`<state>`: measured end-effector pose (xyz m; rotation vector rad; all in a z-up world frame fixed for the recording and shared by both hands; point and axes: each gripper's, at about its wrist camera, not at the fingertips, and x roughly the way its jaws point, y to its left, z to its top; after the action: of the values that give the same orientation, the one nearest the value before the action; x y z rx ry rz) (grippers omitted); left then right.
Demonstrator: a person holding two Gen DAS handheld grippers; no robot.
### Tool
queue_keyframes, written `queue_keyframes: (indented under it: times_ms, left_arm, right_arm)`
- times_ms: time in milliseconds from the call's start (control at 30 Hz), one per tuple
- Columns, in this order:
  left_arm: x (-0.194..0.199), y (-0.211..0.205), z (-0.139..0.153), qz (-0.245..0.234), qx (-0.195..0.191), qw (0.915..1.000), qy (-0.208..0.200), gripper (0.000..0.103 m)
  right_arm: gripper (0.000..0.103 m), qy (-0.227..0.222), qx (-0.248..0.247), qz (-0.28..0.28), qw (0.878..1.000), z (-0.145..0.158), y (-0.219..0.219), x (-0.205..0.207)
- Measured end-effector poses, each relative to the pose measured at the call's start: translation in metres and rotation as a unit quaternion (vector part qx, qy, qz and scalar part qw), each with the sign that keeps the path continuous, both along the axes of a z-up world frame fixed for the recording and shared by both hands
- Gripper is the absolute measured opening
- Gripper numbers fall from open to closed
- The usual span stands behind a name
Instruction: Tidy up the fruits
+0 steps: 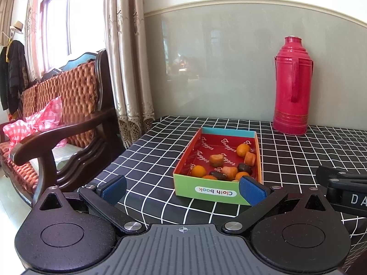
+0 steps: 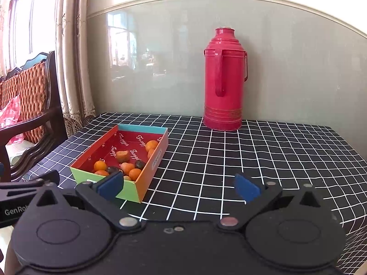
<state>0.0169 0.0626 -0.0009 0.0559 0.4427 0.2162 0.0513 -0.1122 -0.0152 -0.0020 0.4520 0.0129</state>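
Note:
A shallow cardboard box [image 1: 206,191] [image 2: 150,167] with a green front, orange sides and red lining lies on the checked tablecloth. Inside are several small fruits: orange round ones [image 1: 243,150] [image 2: 100,165], dark ones [image 1: 244,167] [image 2: 140,164] and tan pieces [image 1: 216,159] [image 2: 122,155]. My left gripper [image 1: 183,189] stands open just in front of the box, its right blue pad [image 1: 251,191] against the box's near right corner. My right gripper [image 2: 179,186] is open over bare cloth to the right of the box, with its left pad [image 2: 110,185] near the box's front corner. Neither holds anything.
A tall red thermos [image 1: 293,87] [image 2: 224,80] stands at the back of the table against the grey wall. The table's left edge [image 1: 128,153] drops off beside a wooden armchair [image 1: 59,119] with a pink checked cloth. The right gripper's body [image 1: 344,188] shows at the left view's right edge.

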Motion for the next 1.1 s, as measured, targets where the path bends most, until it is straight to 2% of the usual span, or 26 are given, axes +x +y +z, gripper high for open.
queue_keyframes:
  times_ms: [1100]
  left_arm:
    - [0.0051, -0.0024, -0.0006, -0.008, -0.007, 0.9999, 0.011, 0.103]
  right_arm:
    - [0.097, 0.000, 0.001, -0.005, 1.000, -0.0007, 0.0024, 0.0018]
